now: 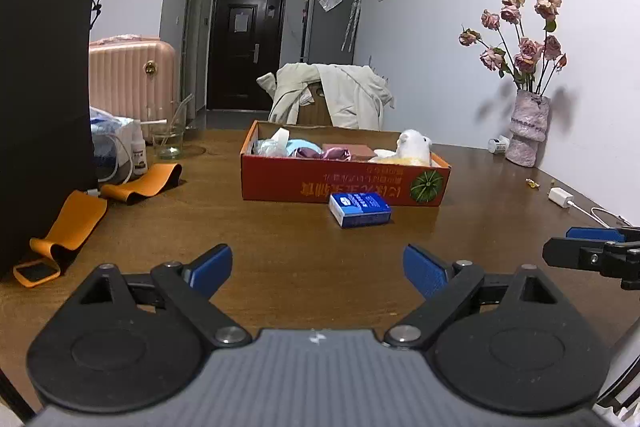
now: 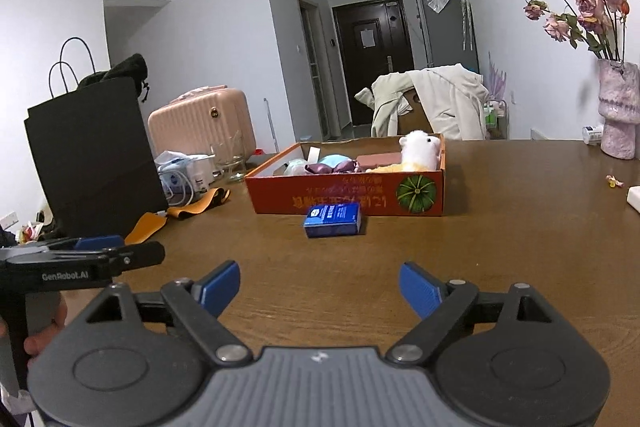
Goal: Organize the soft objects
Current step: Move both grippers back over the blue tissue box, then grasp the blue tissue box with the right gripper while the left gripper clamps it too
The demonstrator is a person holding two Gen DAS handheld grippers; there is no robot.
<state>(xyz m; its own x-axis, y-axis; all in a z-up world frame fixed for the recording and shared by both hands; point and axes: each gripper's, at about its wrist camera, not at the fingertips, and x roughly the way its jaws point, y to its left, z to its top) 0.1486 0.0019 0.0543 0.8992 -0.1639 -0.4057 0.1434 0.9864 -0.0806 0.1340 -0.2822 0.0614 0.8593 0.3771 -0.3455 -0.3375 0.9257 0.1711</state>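
A red cardboard box stands on the brown table. It holds a white plush toy, a purple satin piece, a light blue soft item and a pink block. A blue tissue pack lies on the table in front of the box. My left gripper is open and empty, well short of the pack. My right gripper is open and empty too, beside the left one.
A black paper bag stands at the left, with orange straps by it. A glass, a small bottle, a vase of roses and a white charger are also on the table.
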